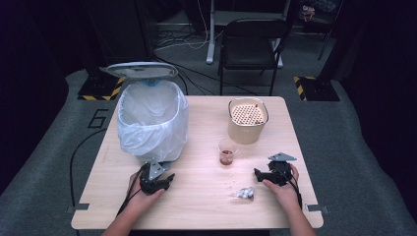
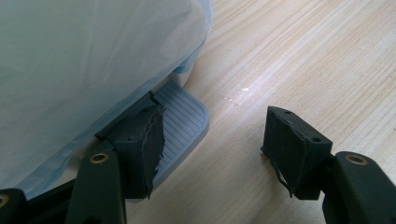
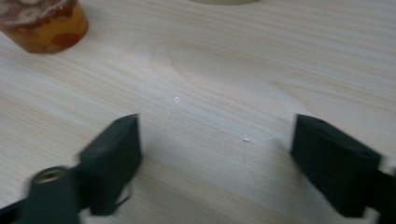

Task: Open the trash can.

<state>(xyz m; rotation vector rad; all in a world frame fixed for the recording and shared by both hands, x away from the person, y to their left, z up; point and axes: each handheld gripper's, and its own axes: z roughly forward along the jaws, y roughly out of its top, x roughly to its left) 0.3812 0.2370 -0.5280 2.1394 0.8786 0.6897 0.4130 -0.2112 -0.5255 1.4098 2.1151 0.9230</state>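
Note:
A pedal bin (image 1: 152, 120) lined with a white bag stands at the table's left with its lid up. My left gripper (image 1: 169, 178) rests on the table just in front of it. In the left gripper view its jaws (image 2: 212, 140) stand apart over bare wood with nothing between them, beside the bin's grey pedal (image 2: 184, 121) and the bag (image 2: 84, 60). My right gripper (image 1: 256, 173) lies at the right, open, its jaws (image 3: 217, 149) wide over bare wood. A small clear cup (image 1: 227, 152) of reddish-brown contents (image 3: 44, 23) stands ahead of it. A crumpled clear wrapper (image 1: 244, 193) lies near the front edge.
A beige container (image 1: 247, 120) with a perforated top stands behind the cup. Small crumbs (image 3: 176, 99) dot the wooden table (image 1: 196, 206). A black chair (image 1: 251, 44) stands beyond the table's far edge.

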